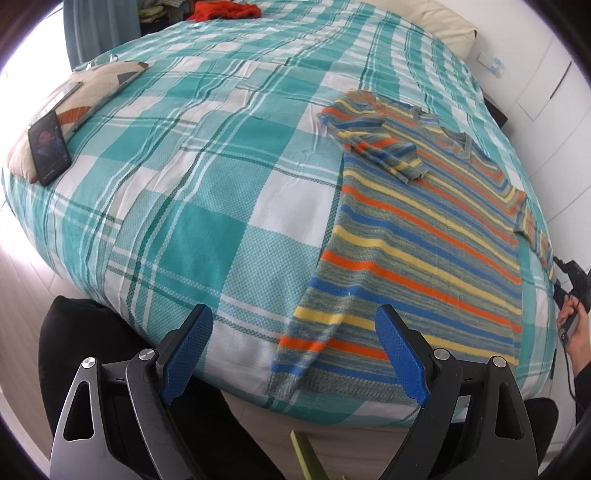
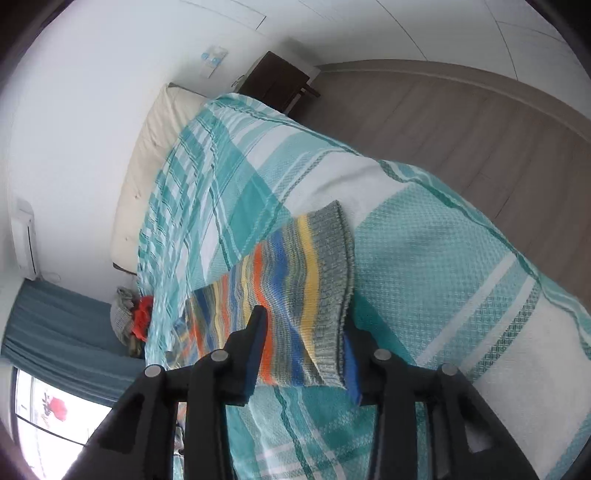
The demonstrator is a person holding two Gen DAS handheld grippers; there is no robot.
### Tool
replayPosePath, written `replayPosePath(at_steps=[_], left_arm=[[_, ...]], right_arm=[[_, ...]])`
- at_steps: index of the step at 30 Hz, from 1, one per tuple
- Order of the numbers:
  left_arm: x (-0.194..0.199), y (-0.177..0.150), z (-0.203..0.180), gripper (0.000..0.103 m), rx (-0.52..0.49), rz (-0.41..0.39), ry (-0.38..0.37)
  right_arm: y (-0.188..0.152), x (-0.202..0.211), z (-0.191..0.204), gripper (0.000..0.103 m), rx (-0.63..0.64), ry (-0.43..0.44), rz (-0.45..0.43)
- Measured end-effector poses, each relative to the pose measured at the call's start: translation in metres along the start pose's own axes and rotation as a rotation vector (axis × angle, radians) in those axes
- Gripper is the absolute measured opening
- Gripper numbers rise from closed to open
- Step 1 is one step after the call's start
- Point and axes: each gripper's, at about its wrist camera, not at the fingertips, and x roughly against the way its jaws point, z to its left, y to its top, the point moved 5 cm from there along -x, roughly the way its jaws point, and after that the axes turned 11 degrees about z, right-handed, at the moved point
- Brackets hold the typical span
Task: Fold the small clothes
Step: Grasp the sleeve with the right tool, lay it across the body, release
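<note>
A striped knit sweater in blue, orange, yellow and grey lies flat on the right part of the bed. One sleeve is folded across its chest, and another sleeve runs down its left side to the bed's near edge. My left gripper hangs open above that lower sleeve and hem, holding nothing. At the sweater's right side a hand holds my right gripper. In the right wrist view the right gripper stands partly open, with the striped sleeve cuff lying between its fingers and draped over the right one.
A phone leans on a patterned pillow at the bed's left. An orange garment lies at the far end. A dark nightstand stands by the wall, wooden floor beside the bed. Legs in black are below me.
</note>
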Motion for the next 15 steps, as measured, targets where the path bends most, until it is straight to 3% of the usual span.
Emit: replayPosePath(at_steps=[1,2,7,12,15], left_arm=[[-0.002,-0.001,-0.001,0.091,-0.002,0.006,0.008],[-0.004,-0.001,-0.001,0.091,-0.002,0.013,0.016],[-0.009,-0.005,-0.002,0.091,-0.004,0.025,0.026],[-0.01,-0.008,-0.003,0.091,-0.023,0.029,0.044],[-0.007,-0.006,0.001,0.091,-0.052,0.01,0.072]], right_arm=[[0.0,-0.003,-0.001,0.015,0.001,-0.021,0.004],[-0.001,-0.001,-0.003,0.002,0.01,-0.093,0.002],[0.005,0.022,-0.015,0.001,0.082,-0.352,-0.072],[0.002,0.017,-0.02,0.001,0.111,-0.453,-0.076],[0.002,0.016,-0.021,0.001,0.13,-0.463,-0.072]])
